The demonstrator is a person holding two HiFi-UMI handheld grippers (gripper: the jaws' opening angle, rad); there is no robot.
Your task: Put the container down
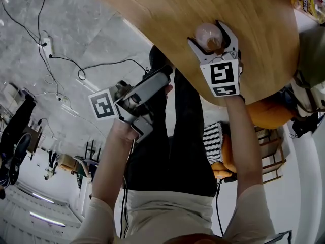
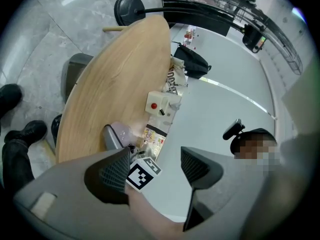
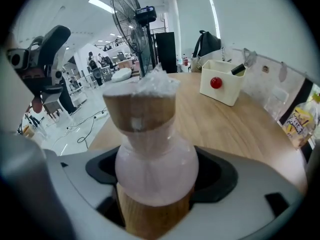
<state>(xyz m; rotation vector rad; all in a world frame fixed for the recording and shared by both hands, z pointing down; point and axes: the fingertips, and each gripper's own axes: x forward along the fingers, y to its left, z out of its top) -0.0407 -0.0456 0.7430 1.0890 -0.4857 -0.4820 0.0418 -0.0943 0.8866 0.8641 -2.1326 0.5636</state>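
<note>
The container point(image 1: 206, 33) is a pink glass bulb with a wooden neck and a wooden base point(image 3: 152, 159). My right gripper point(image 1: 210, 35) is shut on its bulb, over the round wooden table point(image 1: 167, 14) near the table's edge. In the right gripper view the jaws press on both sides of the bulb point(image 3: 155, 176). Whether the base touches the tabletop is hidden. My left gripper point(image 1: 150, 88) is off the table above the person's legs, open and holding nothing. The left gripper view point(image 2: 155, 164) looks past its jaws at the container point(image 2: 120, 132).
A white box with a red knob point(image 3: 221, 87) stands on the table's far side, also point(image 2: 156, 104). Snack packets point(image 1: 306, 1) lie at the table edge. A standing fan point(image 3: 131, 21) is beyond the table. Cables point(image 1: 51, 50) run over the floor.
</note>
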